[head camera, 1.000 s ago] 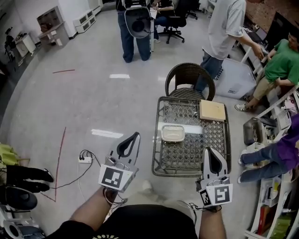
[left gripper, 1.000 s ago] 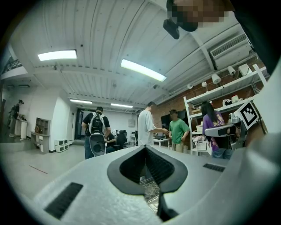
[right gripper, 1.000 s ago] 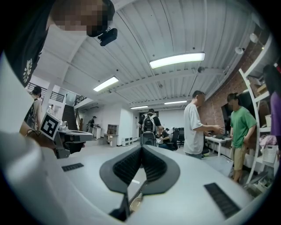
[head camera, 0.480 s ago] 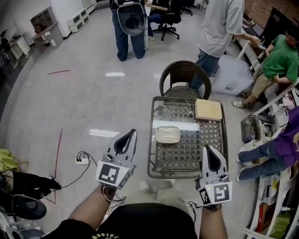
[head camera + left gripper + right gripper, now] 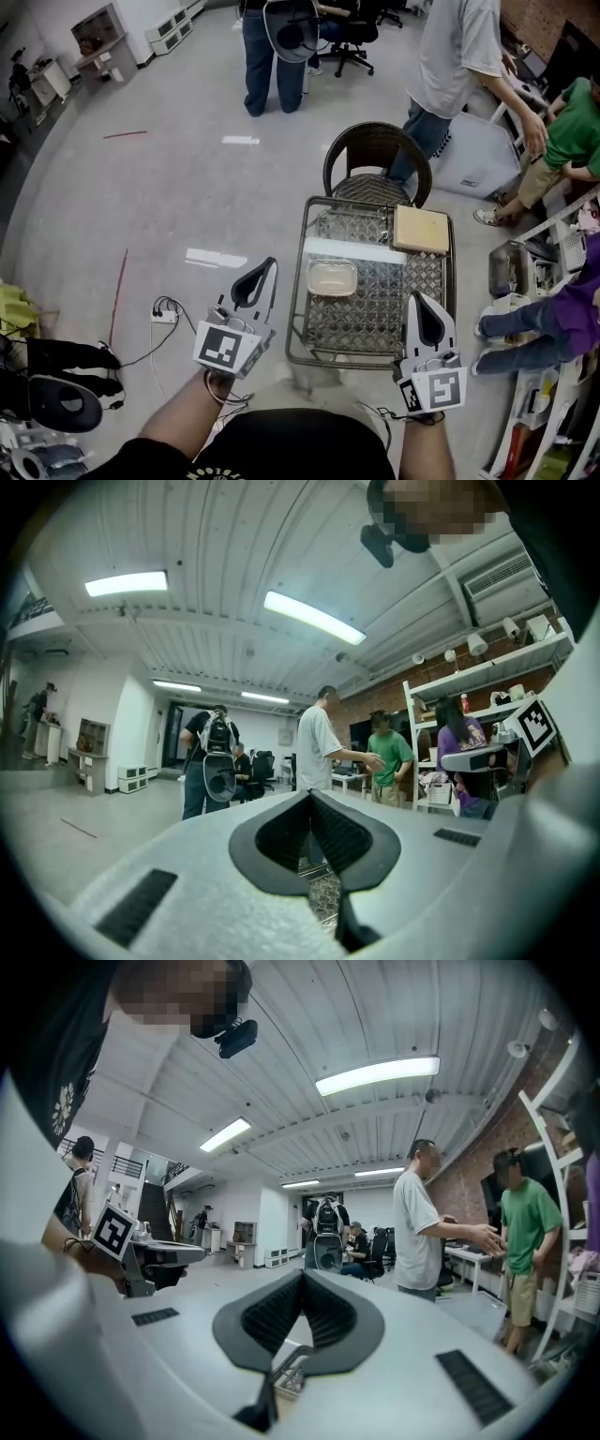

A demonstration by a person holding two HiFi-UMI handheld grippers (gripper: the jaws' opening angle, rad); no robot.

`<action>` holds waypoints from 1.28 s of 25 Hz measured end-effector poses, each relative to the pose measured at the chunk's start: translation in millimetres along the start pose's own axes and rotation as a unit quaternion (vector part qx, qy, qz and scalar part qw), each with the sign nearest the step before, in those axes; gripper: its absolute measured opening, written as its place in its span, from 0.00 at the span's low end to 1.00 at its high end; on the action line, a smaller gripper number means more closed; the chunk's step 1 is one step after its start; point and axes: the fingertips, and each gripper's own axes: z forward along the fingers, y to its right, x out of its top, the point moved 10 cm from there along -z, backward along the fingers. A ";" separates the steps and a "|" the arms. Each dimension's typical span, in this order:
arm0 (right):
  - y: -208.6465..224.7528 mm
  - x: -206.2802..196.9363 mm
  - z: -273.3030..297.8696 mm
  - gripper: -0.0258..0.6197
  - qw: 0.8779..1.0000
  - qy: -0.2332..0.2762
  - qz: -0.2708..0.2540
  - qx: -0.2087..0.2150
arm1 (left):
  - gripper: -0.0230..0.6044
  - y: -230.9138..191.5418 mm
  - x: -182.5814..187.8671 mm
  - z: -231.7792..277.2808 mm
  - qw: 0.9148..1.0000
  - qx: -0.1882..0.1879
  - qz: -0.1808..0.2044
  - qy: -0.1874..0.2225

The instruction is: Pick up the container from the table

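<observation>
A pale, lidded rectangular container (image 5: 332,277) sits near the middle of a small wire-framed glass table (image 5: 305,349) in the head view. My left gripper (image 5: 271,266) is held level left of the table's near corner, jaws shut with nothing in them. My right gripper (image 5: 418,298) hovers over the table's near right corner, also shut and empty. Both stand short of the container. In the left gripper view the closed jaws (image 5: 310,796) hide the container; only a bit of table mesh (image 5: 323,899) shows. In the right gripper view the shut jaws (image 5: 303,1276) show the table's corner (image 5: 289,1372).
A flat wooden board (image 5: 420,229) lies on the table's far right corner. A wicker chair (image 5: 378,161) stands behind the table. Several people stand or sit around the far and right sides. A power strip with cables (image 5: 164,315) lies on the floor at left.
Both grippers and the view have advanced toward the table; its near edge now lies closer to the gripper tips. The jaws stay shut.
</observation>
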 end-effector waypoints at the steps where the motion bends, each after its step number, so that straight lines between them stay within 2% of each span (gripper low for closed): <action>1: 4.3 0.4 3.0 0.06 1.000 0.000 0.001 0.002 | 0.05 0.8 0.2 3.4 1.000 0.003 0.000 -0.005; 7: 29.2 -0.1 16.2 0.06 1.000 0.001 0.005 0.015 | 0.05 4.8 -0.4 20.1 0.999 0.014 -0.027 -0.009; 20: 75.3 -13.8 42.2 0.06 0.997 0.002 0.015 0.074 | 0.05 26.5 -8.9 37.0 0.998 0.060 -0.021 0.000; 28: 74.7 -21.6 57.4 0.06 0.996 -0.012 0.030 0.081 | 0.05 13.8 -16.8 33.6 0.997 0.075 -0.021 -0.020; 32: 69.7 -24.7 67.2 0.06 0.997 -0.018 0.030 0.073 | 0.05 2.8 -25.6 41.3 0.997 0.064 -0.029 -0.033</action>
